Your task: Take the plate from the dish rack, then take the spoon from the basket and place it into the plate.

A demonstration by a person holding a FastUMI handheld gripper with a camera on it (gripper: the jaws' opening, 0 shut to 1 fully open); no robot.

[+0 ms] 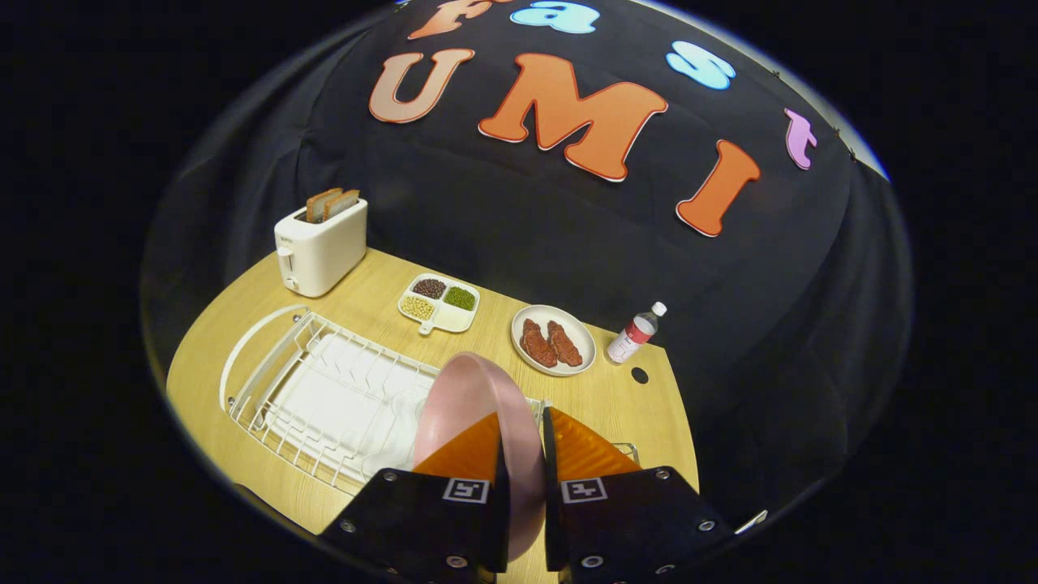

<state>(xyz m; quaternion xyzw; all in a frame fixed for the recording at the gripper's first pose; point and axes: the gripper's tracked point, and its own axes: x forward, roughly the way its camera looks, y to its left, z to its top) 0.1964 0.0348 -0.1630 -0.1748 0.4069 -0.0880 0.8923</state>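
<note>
Pink plate [474, 397] stands on edge between our tongs [525, 454], both orange fingers [466, 454] clamped on its rim; we hold it above the near right end of the white dish rack [324, 397] on the wooden counter [632, 405]; toaster [320, 247] far left.

Mock kitchen set up inside a cloth-walled booth

A wooden table [381, 300] backed by black drapery carries kitchen props: upper left a white toaster [320, 247] holding bread, a wire dish rack [324, 389] below it, centre a divided tray of beans [439, 303], a plate of meat [553, 339], and a water bottle [636, 333] to the right.
</note>
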